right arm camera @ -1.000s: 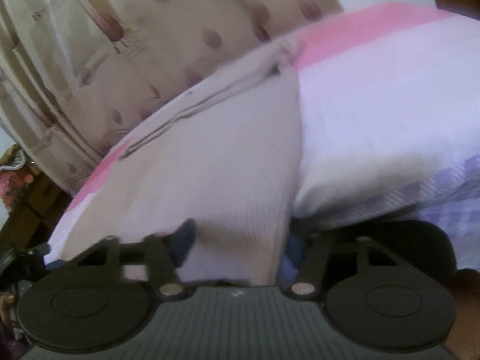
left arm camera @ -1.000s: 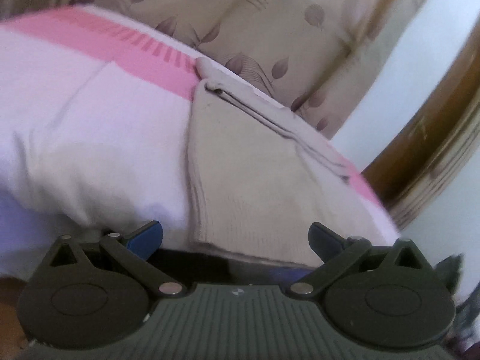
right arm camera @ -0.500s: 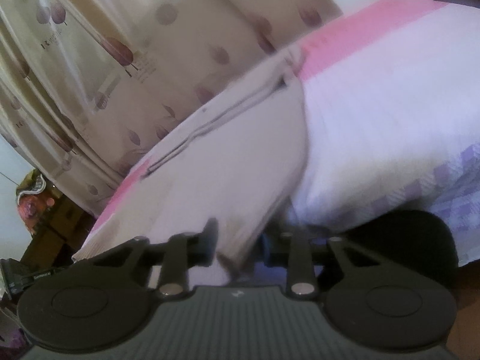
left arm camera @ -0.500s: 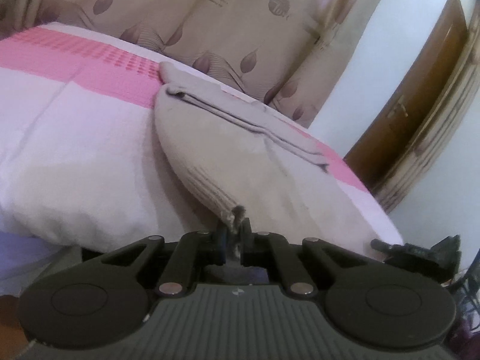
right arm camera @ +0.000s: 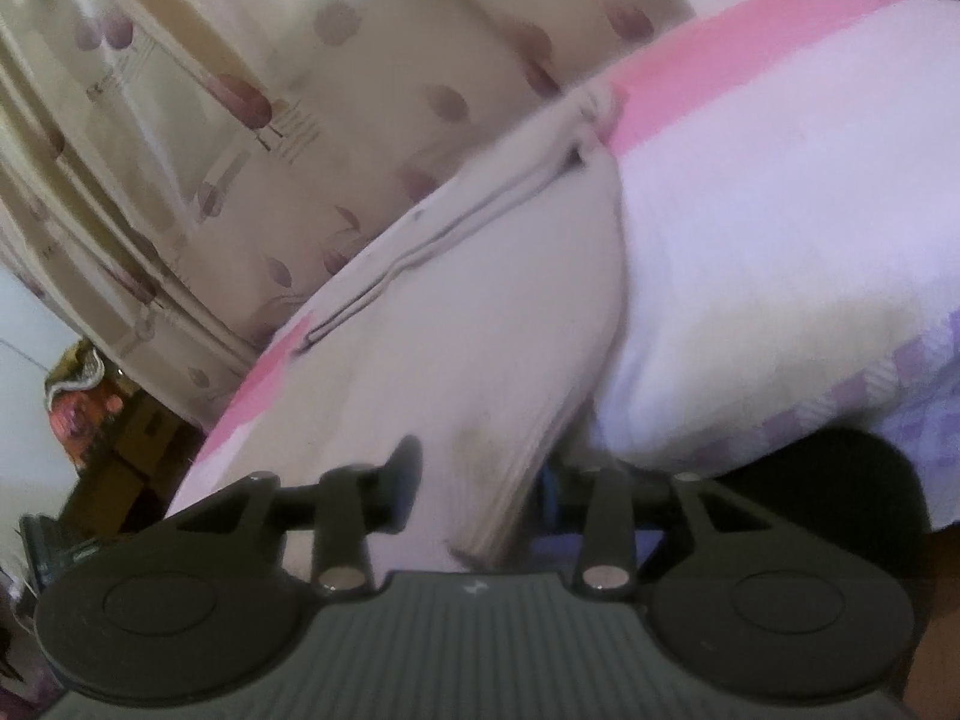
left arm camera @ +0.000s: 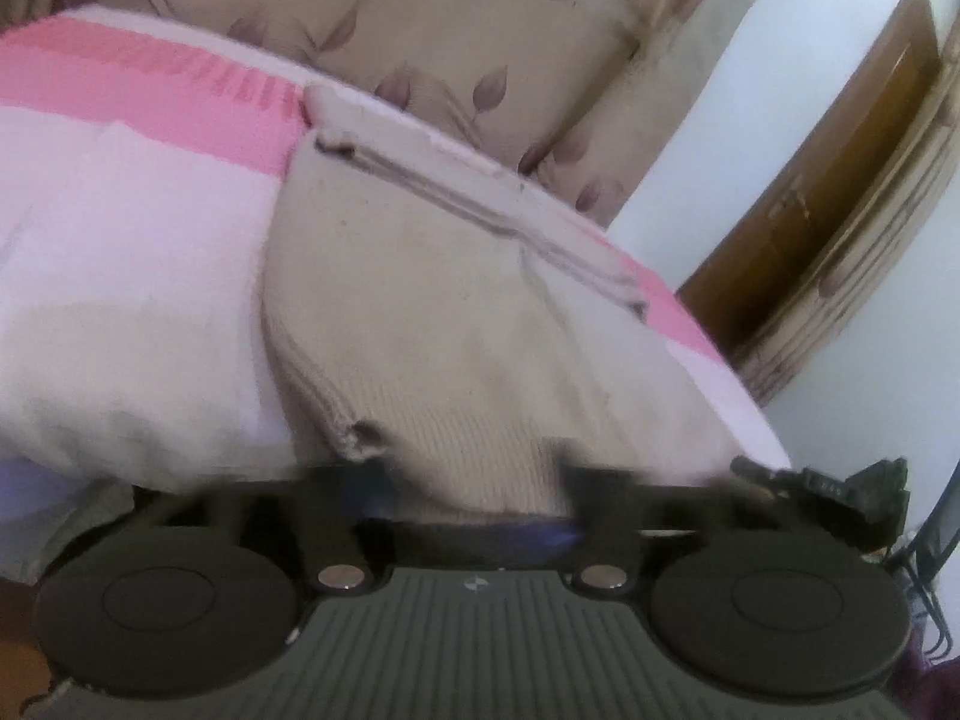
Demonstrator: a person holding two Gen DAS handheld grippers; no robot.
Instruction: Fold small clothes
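Left gripper [left arm camera: 474, 480] jaws apart again, beige garment [left arm camera: 456, 324] hem freed and slumped between them.
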